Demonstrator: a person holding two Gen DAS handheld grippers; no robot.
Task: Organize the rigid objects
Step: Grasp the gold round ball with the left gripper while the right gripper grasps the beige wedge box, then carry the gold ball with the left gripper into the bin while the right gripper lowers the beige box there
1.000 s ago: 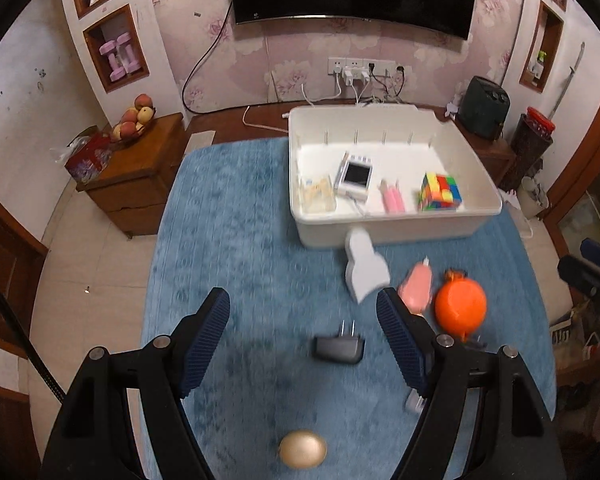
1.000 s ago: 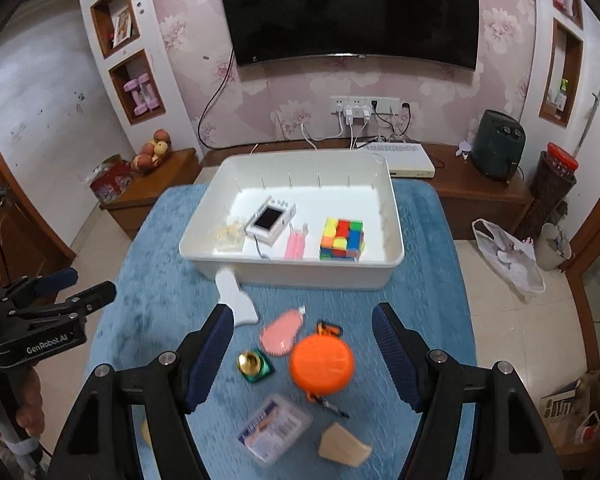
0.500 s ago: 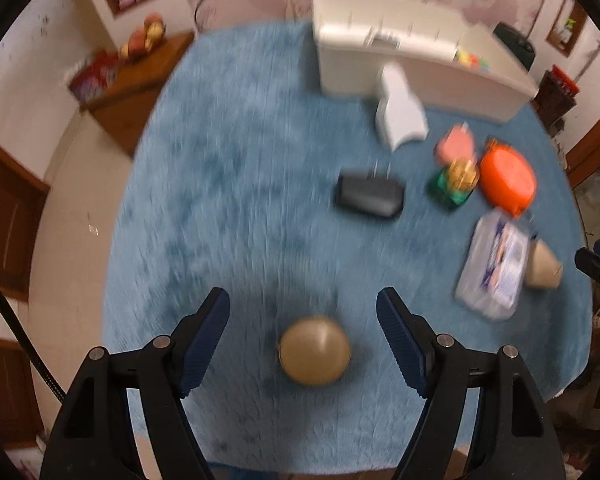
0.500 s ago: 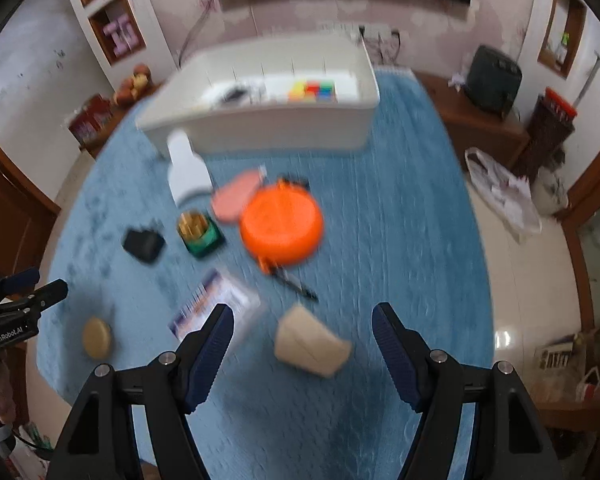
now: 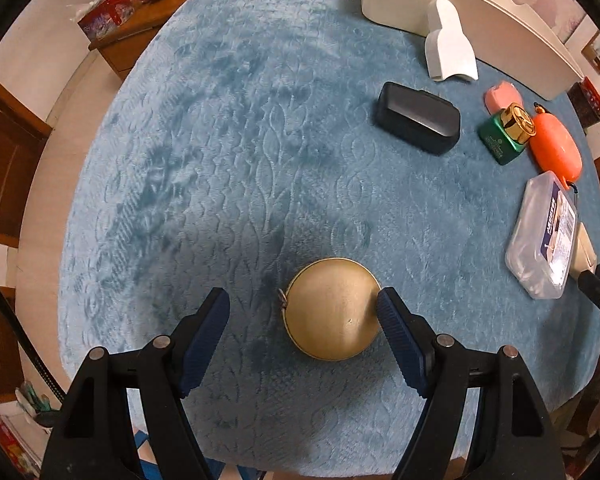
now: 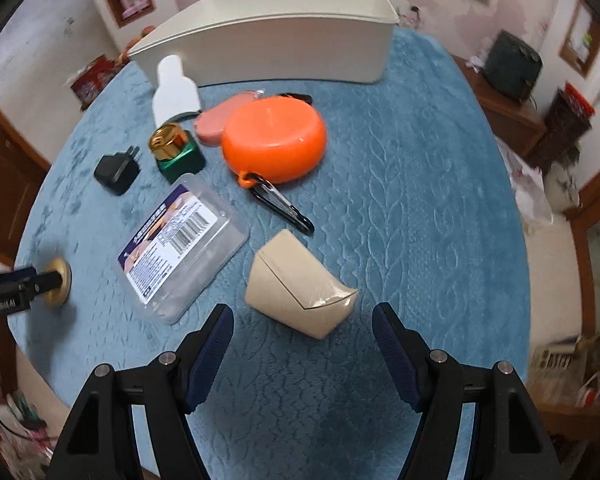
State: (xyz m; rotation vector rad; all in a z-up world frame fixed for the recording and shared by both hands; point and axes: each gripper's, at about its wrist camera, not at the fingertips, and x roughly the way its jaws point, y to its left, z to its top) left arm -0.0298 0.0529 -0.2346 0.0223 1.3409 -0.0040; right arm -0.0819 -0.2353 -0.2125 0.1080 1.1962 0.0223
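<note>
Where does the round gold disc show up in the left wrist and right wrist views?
Left wrist: the gold disc lies low and centre on the blue cloth, between the open fingers of the left claw, close against one finger.
Right wrist: the same disc sits at the far left edge, partly hidden behind the left claw.
Shared landmark: the clear plastic box, right of the disc in both views.

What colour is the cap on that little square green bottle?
Shiny gold. The cap on the green bottle shows best in the right wrist view.
</note>
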